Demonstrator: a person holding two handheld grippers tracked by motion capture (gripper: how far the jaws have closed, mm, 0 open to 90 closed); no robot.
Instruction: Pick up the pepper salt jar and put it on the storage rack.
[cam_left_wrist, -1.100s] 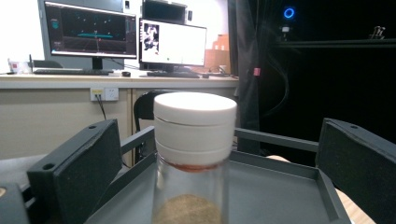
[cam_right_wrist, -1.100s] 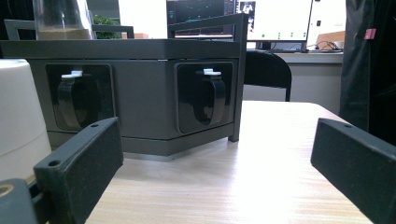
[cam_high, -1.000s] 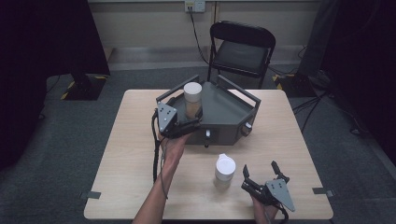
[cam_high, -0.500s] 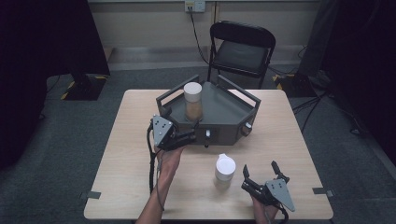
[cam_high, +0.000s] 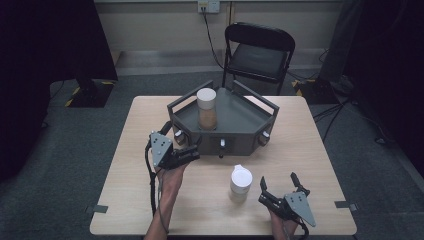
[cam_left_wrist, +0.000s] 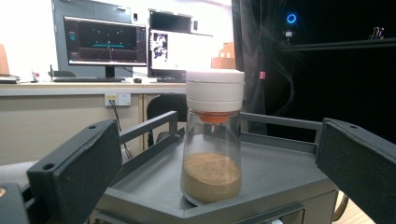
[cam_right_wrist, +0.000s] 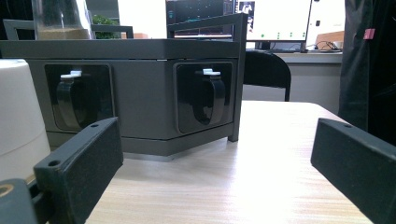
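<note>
Left claw (cam_high: 192, 154): held above the counter (cam_high: 125, 200) left of centre, just off the front-left face of the grey tray (cam_high: 235, 112); jaws stood wide apart, nothing between them.

Sand jar (cam_high: 206, 109): glass, white-lidded, part filled with tan grains; stood upright on the tray's left half, near the counter's far edge. In the left gripper view the jar (cam_left_wrist: 212, 140) sat centred between the spread jaws, beyond them and untouched.

Grey tray: railed, angular, with latch handles (cam_right_wrist: 210, 98) on its front faces; rested on the counter's far middle.

White-lidded jar (cam_high: 241, 183): upright on the counter near the front edge, right of centre.

Right claw (cam_high: 282, 187): near the counter's front-right corner, just beside the white-lidded jar; jaws wide, empty.
</note>
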